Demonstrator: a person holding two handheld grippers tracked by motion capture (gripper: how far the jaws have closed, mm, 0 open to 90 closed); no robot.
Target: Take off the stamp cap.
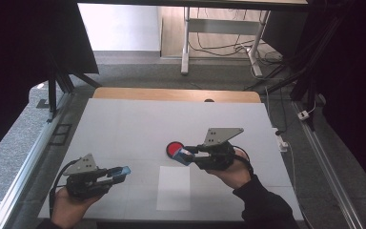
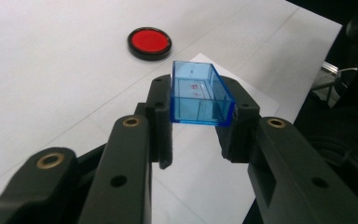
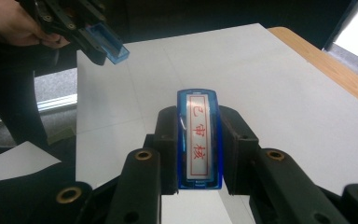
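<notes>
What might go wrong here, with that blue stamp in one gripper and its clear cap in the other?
1. The right gripper clamps the blue rectangular stamp with its red-lettered face bare; a brush could smear the white table sheet.
2. The left gripper pinches the clear blue plastic cap by its rear end only, so it might slip.
3. The round red ink pad lies open beside the stamp and could be nudged.
</notes>
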